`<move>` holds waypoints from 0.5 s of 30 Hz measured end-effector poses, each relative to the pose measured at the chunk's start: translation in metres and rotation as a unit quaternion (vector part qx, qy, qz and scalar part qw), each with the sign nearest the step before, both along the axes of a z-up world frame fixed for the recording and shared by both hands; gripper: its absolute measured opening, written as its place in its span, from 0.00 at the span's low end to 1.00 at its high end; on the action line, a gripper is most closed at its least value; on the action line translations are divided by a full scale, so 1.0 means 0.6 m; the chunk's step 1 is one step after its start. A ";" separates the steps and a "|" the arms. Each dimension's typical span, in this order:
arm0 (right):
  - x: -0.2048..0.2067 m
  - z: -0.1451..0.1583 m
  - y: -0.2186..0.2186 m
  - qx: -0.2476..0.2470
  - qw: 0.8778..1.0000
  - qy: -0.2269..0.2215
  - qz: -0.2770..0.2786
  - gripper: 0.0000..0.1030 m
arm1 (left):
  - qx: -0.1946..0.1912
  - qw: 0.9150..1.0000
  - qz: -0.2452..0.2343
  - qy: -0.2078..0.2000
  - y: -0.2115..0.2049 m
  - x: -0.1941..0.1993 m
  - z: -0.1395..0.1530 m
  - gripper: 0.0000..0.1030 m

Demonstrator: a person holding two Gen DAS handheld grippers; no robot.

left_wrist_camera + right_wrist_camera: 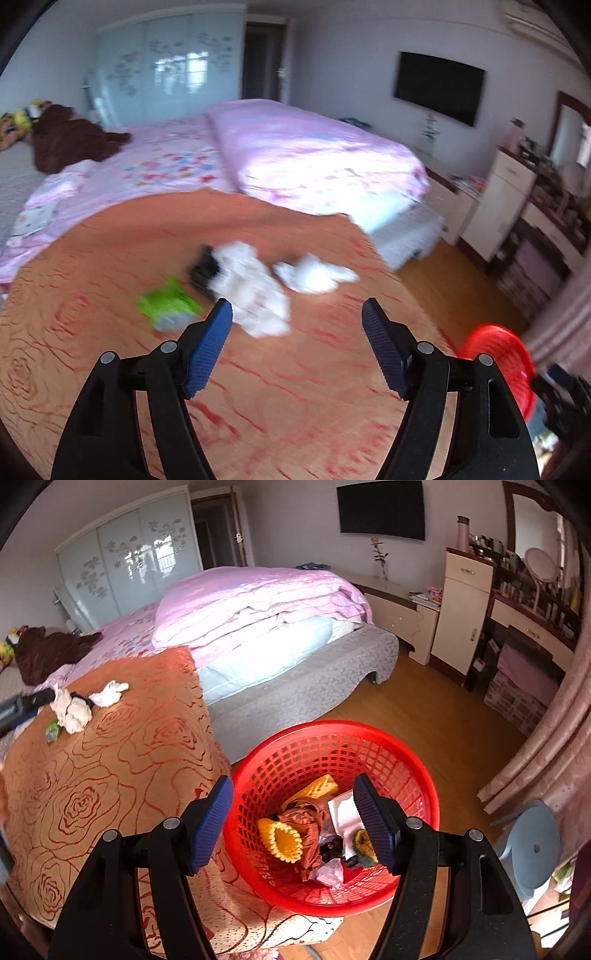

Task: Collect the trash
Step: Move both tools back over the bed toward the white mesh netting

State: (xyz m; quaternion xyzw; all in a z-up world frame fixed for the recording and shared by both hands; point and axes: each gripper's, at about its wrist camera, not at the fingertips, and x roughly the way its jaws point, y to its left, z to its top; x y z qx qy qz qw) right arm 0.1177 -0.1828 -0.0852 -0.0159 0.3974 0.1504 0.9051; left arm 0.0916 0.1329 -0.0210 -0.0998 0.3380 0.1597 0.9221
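Bright daylight is reflected off the wardrobe doors (125,565); the left wrist view is motion-blurred, the right sharp, both edges fisheye-bent.

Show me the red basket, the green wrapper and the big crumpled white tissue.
red basket (424,775), right wrist view, far right rim.
green wrapper (166,302), left wrist view, middle of its green part.
big crumpled white tissue (255,291), left wrist view, centre of the wad.

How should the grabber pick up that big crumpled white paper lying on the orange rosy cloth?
Probably from above, with the open left gripper pinching the tall bunched middle of the big crumpled white paper. It lies loose on the orange rose-patterned cloth, its folds stick up, and a dark object and a green wrapper crowd its left side.
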 end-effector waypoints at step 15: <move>0.001 -0.017 0.016 -0.012 1.000 0.009 0.014 0.63 | -0.021 0.997 0.025 0.072 0.060 0.087 -0.075 0.52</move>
